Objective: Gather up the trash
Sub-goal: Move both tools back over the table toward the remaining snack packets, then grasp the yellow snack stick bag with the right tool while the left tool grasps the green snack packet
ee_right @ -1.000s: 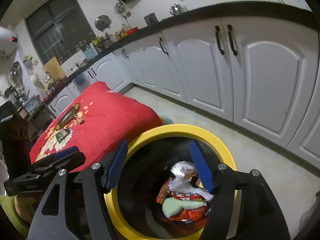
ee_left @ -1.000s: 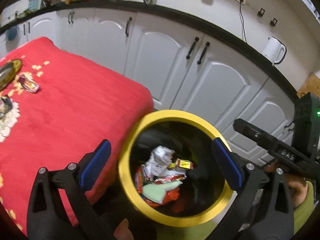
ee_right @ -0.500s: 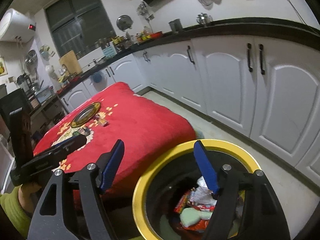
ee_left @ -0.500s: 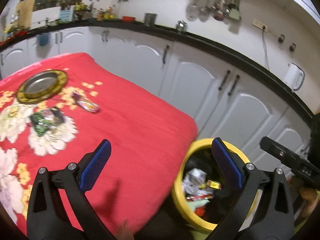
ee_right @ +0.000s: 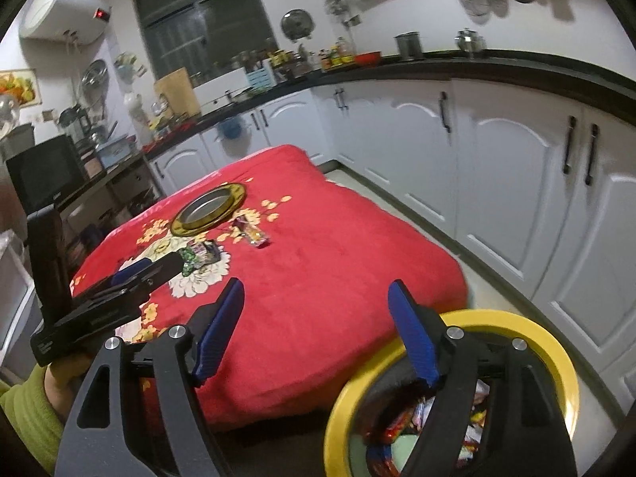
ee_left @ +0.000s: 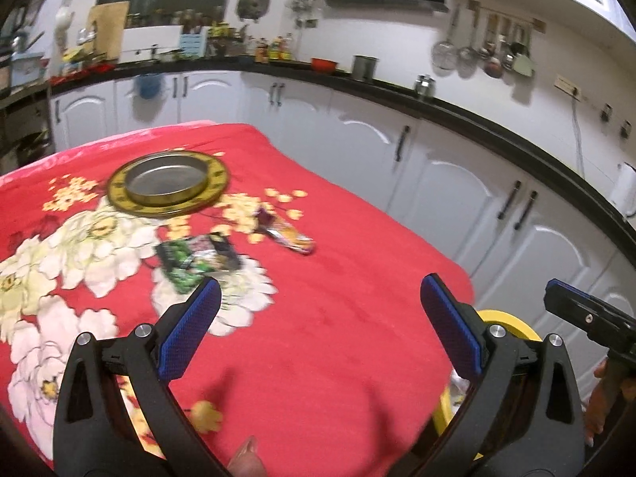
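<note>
Two wrappers lie on the red flowered tablecloth (ee_left: 349, 310): a green-and-black one (ee_left: 196, 260) (ee_right: 198, 256) and a yellow-red one (ee_left: 286, 234) (ee_right: 254, 235) just beyond it. My left gripper (ee_left: 318, 282) hovers open over the cloth, nearer than both wrappers, with nothing between its blue pads. My right gripper (ee_right: 317, 284) hangs between the table corner and the yellow-rimmed bin (ee_right: 516, 318); its jaws are opening and hold nothing. The bin holds several crumpled wrappers (ee_right: 401, 425). In the left wrist view only part of the bin's rim (ee_left: 507, 318) shows, behind my right finger.
A metal plate with a golden rim (ee_left: 167, 183) sits on the cloth beyond the wrappers. White cabinets (ee_right: 497, 183) under a black counter run along the back and right. A narrow strip of floor (ee_right: 417, 214) separates them from the table. A hand in a green sleeve (ee_right: 28, 409) holds the left gripper.
Both views have swung up and away from the bin's inside toward the table. The wrappers and plate have come into view; the bin has slid to the lower right. The right jaws stand wider.
</note>
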Demonstrator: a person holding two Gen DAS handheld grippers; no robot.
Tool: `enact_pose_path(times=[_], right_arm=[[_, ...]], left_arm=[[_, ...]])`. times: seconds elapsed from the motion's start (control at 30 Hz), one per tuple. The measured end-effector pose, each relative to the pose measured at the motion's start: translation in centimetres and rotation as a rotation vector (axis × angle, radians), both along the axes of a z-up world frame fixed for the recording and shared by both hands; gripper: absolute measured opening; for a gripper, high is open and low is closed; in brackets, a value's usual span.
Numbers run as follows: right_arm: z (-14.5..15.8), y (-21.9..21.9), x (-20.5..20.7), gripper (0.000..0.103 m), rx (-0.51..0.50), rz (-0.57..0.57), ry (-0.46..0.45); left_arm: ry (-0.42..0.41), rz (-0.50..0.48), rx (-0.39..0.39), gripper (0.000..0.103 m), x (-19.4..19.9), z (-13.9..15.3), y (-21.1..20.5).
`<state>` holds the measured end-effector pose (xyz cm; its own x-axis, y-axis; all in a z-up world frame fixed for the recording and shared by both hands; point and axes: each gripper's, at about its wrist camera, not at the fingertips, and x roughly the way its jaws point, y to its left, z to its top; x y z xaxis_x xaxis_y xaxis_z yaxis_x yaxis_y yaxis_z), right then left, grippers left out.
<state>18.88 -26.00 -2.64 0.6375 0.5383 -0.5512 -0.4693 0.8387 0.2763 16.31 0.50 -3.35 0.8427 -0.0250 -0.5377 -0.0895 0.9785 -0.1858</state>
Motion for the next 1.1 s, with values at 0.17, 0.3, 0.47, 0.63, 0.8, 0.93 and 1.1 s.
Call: enact_pose_path(times=[0.17,0.3,0.47,0.63,0.8,0.93,1.1], right_arm=[[0.1,3.4,1.9,0.072,-0.016,0.06,-0.01],[0.0,6.1,3.6,0.072,-0.042,0.11,-0.022],[-1.1,10.3,6.4,0.072,-0.113,0.18,-0.025],[-3.2,13.8,9.4,0.072,-0.148,0.231,0.034],[-5.2,17.1,11.8,0.068,-0.223,0.269,0.067],[-6.3,18.9,13.2,0.066,-0.272,0.287,0.081],[-7.5,20.8,14.7,0.06,-0.334,0.299,0.092]], left_arm=[[0.011,0.079,-0.012,0.092,0.8,-0.3,3.6],[0.028,0.131,-0.034,0.092,1.2,-0.7,6.4],[0.062,0.178,-0.091,0.092,2.1,-1.6,9.7],[0.103,0.202,-0.15,0.092,3.3,-2.6,12.2],[0.142,0.194,-0.198,0.086,4.7,-3.8,13.8],[0.175,0.176,-0.258,0.078,5.4,-5.1,14.5],[0.172,0.153,-0.304,0.072,5.7,-5.9,14.6]])
